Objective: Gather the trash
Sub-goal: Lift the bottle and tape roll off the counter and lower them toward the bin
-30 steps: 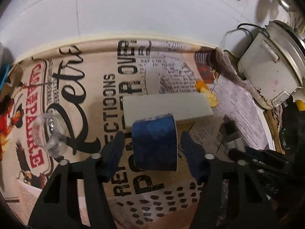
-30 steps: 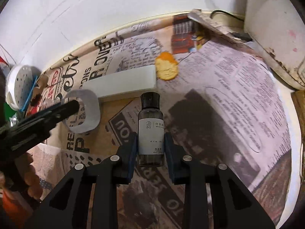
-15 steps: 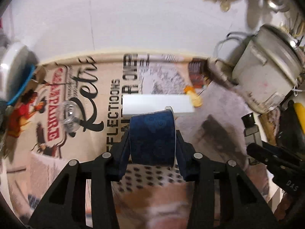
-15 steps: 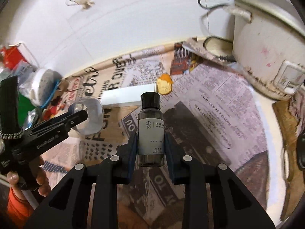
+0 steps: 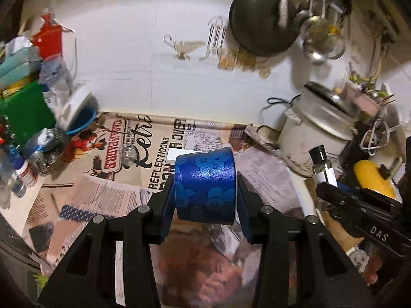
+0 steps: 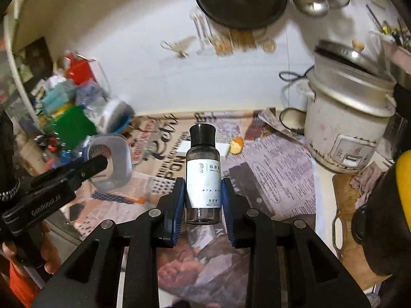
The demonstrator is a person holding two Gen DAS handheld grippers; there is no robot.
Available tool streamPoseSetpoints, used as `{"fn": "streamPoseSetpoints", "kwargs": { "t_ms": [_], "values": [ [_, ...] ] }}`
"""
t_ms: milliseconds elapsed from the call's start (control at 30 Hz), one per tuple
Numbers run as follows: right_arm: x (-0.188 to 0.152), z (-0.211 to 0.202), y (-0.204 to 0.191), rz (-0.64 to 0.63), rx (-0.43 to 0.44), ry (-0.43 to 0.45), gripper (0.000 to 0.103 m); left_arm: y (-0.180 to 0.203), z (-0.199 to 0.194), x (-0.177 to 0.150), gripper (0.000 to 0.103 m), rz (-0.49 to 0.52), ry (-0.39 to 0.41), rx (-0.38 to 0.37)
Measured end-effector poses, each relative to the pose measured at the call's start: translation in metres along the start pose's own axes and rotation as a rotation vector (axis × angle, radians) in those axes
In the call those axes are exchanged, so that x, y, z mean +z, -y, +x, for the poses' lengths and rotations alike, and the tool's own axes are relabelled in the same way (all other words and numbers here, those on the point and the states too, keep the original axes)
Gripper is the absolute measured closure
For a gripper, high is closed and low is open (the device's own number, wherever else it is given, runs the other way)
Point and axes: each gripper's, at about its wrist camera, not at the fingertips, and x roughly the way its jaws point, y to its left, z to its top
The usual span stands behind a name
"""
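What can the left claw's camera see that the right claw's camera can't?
Only the left view shows the blue flower pattern on the cup that the left claw grips, and a little glass jar lying on the newspaper.

Only the right view shows the white label of the small bottle in the right claw, and an orange scrap beyond it.

Both show the newspaper, the white rice cooker and the black pan on the wall.

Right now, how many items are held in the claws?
2. The blue cup is gripped in the left claw; the small shampoo bottle is gripped in the right claw.
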Motion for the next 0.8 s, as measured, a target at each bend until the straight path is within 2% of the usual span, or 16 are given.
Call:
{"fn": "streamPoseSetpoints", "kwargs": {
  "t_ms": [267,400,700,800],
  "values": [
    [-0.034,-0.060,-0.042,-0.003,0.022,0.075,0.077,-0.005,-0.073,-0.029,0.060,0.025,0.045,-0.033],
    [-0.063,-0.076,-0.069,0.011,-0.004,0.082,0.077,-0.016,-0.103,-0.054,0.060,0.038,0.043,-0.081],
    [-0.146,-0.106,-0.133,0.060,-0.042,0.040,0.077,-0.056,-0.170,-0.137,0.060,0.073,-0.014,-0.111],
    [-0.167,-0.110,-0.147,0.068,-0.042,0.001,0.077,-0.067,-0.183,-0.163,0.060,0.069,-0.068,-0.100]
  ]
}}
